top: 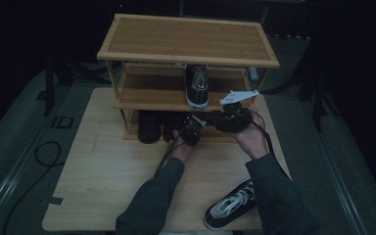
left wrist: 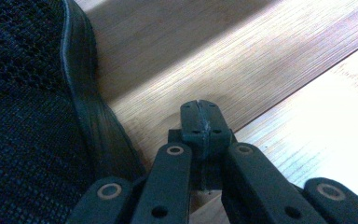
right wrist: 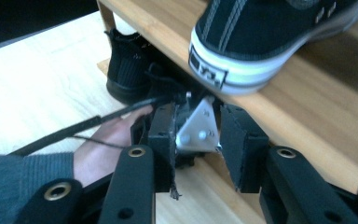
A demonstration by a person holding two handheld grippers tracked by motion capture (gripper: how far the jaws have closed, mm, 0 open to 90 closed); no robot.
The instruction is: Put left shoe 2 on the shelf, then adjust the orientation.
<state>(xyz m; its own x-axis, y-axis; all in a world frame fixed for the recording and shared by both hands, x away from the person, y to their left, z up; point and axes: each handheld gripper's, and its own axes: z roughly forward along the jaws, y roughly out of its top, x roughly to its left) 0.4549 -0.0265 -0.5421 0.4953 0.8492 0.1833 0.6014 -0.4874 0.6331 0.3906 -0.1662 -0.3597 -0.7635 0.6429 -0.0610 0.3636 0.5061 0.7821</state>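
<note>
A three-level wooden shoe rack stands at the back of the table. A black sneaker with a white sole sits on the middle shelf, its heel toward me. Dark shoes stand on the bottom shelf. My left gripper is shut with nothing in it, low over the bottom shelf board beside a black mesh shoe. My right gripper is open just right of it, at the front edge of the middle shelf, holding nothing.
A second black sneaker with white laces lies on the table at the front right, near the person's right sleeve. A dark cable loops on the floor to the left. The top shelf is bare.
</note>
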